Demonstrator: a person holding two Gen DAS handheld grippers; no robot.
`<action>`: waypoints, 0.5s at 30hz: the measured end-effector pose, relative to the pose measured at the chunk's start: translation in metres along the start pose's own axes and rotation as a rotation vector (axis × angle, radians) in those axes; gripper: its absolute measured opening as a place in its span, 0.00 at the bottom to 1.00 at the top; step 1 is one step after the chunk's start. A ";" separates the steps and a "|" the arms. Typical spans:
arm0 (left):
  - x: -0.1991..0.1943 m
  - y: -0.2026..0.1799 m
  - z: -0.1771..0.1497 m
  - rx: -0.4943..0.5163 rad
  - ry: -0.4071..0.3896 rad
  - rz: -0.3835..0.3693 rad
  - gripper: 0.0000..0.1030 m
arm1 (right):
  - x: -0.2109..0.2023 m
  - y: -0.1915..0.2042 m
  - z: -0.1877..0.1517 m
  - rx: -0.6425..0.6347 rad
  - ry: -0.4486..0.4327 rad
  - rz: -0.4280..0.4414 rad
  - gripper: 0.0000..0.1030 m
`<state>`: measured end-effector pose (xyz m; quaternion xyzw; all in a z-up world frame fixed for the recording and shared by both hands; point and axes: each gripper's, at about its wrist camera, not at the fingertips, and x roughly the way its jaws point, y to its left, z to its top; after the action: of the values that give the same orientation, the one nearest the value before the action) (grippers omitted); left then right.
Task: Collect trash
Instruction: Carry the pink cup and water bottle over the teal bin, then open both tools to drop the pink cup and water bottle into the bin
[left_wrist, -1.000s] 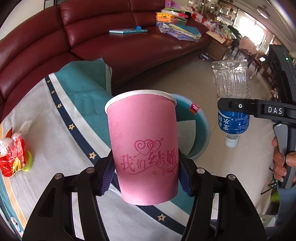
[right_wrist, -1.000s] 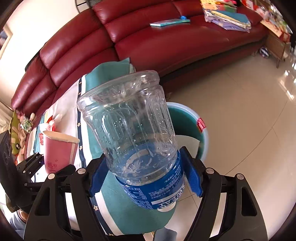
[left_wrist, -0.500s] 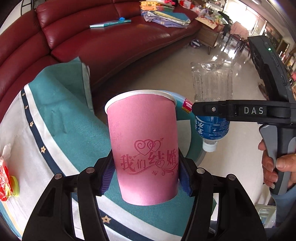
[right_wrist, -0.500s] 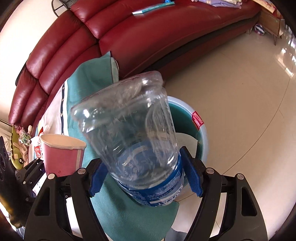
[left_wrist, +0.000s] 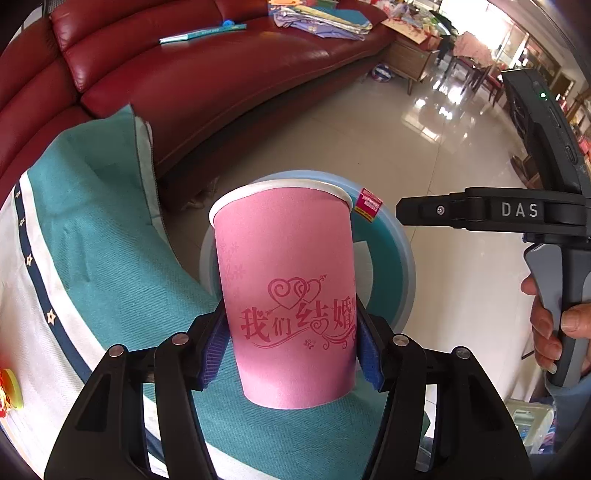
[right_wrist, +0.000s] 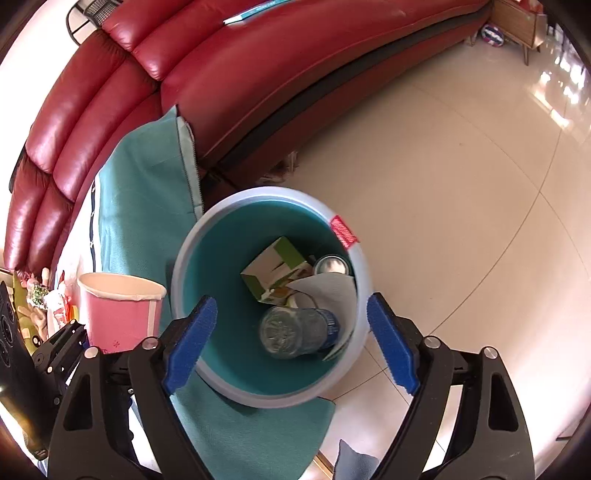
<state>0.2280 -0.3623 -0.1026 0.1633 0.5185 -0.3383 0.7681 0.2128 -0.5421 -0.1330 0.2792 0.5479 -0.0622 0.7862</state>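
Observation:
My left gripper (left_wrist: 291, 347) is shut on a pink paper cup (left_wrist: 288, 295), upright, held over the table edge next to the round teal bin (left_wrist: 400, 254). The cup also shows in the right wrist view (right_wrist: 118, 310), left of the bin (right_wrist: 184, 258). My right gripper (right_wrist: 291, 339) is open and empty above the bin. A clear plastic bottle (right_wrist: 295, 328) with a blue label lies inside the bin beside a green carton (right_wrist: 277, 269), a can (right_wrist: 330, 264) and white paper (right_wrist: 332, 291). In the left wrist view the right gripper (left_wrist: 458, 214) hangs over the bin's right side.
A teal and white tablecloth (left_wrist: 92, 240) covers the table on the left. A red leather sofa (left_wrist: 207, 74) curves behind, with a book (left_wrist: 203, 31) and clothes on it. Red snack packaging (left_wrist: 7, 384) lies at the table's left. Tiled floor (right_wrist: 443, 184) spreads to the right.
My right gripper has opened and the bottle has dropped into the bin. My left gripper with the cup has moved right, closer to the bin.

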 end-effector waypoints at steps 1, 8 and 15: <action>0.002 -0.002 0.001 0.005 0.002 -0.002 0.59 | -0.001 -0.003 0.000 0.005 0.000 -0.002 0.82; 0.016 -0.013 0.009 0.025 0.019 0.026 0.67 | -0.011 -0.012 -0.002 0.030 -0.009 -0.024 0.85; 0.005 -0.005 0.001 -0.014 -0.004 0.043 0.89 | -0.012 -0.006 -0.004 0.021 0.000 -0.033 0.86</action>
<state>0.2264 -0.3680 -0.1067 0.1685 0.5158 -0.3184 0.7773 0.2021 -0.5479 -0.1253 0.2784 0.5516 -0.0812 0.7821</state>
